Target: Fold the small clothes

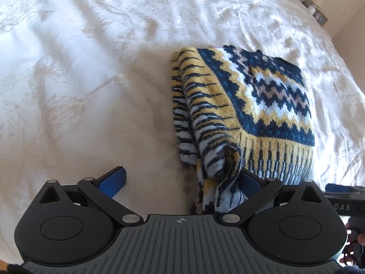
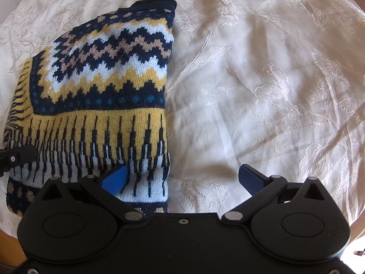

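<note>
A knitted sweater [image 1: 262, 96] in navy, yellow, white and tan zigzags lies folded on a white embroidered bedspread [image 1: 79, 80]. In the left wrist view it sits right of centre, and a striped fold droops between the fingers beside the right blue pad [image 1: 249, 180]. My left gripper [image 1: 181, 180] is open wide, with its left pad [image 1: 115, 180] over bare bedspread. In the right wrist view the sweater [image 2: 102, 80] fills the left half. My right gripper [image 2: 182, 178] is open, its left pad [image 2: 115, 179] resting on the sweater's hem and its right pad [image 2: 251, 178] over the bedspread [image 2: 262, 91].
The right gripper's black body [image 1: 342, 196] shows at the right edge of the left wrist view, with a hand [image 1: 355, 239] below it. A black part of the left gripper [image 2: 16, 157] pokes in beside the sweater. Small bedside items [image 1: 316, 6] stand beyond the bed's far right corner.
</note>
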`<state>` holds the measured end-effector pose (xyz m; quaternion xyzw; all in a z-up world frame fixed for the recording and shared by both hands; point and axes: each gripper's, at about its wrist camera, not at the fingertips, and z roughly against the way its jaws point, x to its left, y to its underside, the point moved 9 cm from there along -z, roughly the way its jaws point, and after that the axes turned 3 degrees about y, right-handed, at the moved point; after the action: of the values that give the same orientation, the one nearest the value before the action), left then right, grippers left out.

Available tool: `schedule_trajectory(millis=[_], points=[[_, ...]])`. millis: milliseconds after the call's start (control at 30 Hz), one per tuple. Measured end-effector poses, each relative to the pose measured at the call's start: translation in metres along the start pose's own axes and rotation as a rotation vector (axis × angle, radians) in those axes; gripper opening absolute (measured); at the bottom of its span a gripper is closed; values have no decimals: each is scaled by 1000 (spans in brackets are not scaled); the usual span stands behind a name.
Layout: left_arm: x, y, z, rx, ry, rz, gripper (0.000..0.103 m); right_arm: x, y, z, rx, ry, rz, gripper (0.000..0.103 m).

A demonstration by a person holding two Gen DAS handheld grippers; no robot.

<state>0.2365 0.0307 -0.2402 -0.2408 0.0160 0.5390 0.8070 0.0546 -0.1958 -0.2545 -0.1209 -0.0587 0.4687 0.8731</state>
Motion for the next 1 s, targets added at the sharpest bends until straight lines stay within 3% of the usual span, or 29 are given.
schedule_trajectory(millis=[100,200,267,367,767,1000], points=[[19,7,14,-34,-43,75,103,4,14,10,-20,-11,33,103],[26,16,27,-45,-139,79,103,8,25,24,-56,-51,56,103],[23,21,41,-63,-163,69,103,11,29,39,-87,-53,83,103],[9,28,64,-94,-181,32,103,19,24,67,-149,-58,94,103],[-64,50,125,-182,-234,-90,103,26,17,129,-218,-56,155,103],[-87,55,146,-195,-285,-86,102,18,16,154,-253,-43,129,102]])
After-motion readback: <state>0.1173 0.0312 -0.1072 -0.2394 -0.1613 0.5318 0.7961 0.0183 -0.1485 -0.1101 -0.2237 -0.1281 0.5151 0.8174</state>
